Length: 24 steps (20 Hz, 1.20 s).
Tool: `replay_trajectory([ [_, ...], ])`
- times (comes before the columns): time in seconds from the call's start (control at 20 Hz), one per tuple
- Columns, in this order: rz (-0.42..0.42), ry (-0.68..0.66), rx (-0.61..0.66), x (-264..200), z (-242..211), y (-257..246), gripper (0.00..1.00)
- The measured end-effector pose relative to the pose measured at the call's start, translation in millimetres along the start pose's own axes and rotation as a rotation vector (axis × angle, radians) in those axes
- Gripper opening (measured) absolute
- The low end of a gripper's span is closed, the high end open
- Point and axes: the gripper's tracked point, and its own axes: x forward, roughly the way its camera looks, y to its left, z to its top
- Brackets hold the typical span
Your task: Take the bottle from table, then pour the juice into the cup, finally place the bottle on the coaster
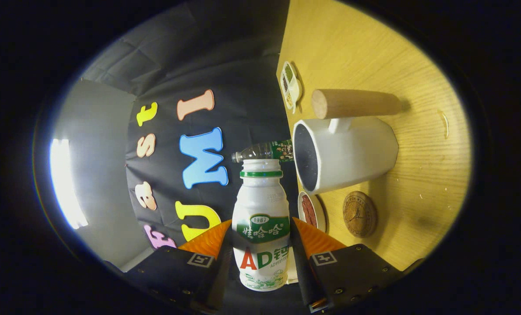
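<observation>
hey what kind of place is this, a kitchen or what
Likely a staged recording booth, not a kitchen: a black cloth wall behind a wooden table with a cup, and a bottle held in the gripper.

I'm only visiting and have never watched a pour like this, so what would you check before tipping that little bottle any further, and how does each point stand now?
1. Grip: both fingers press the bottle from either side. Ok.
2. Cap off: the bottle's mouth looks open, no cap on it. Ok.
3. Aim: the mouth sits beside the cup rim, not yet over its opening. Not ok.
4. Cup ready: it stands on the table, opening free; what is inside cannot be told.
5. Coaster free for later: nothing rests on it. Ok.
6. Nearby clutter: a wooden cylinder lies touching or close behind the cup, which I cannot tell.
</observation>
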Motion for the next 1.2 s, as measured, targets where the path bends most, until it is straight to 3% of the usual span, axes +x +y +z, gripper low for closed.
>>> replay_trajectory([
  [1.0, 0.023, -0.001, -0.798, 10, -40, 18, 0.67],
  [1.2, -0.015, -0.004, -0.955, 12, -39, 16, 0.67],
])
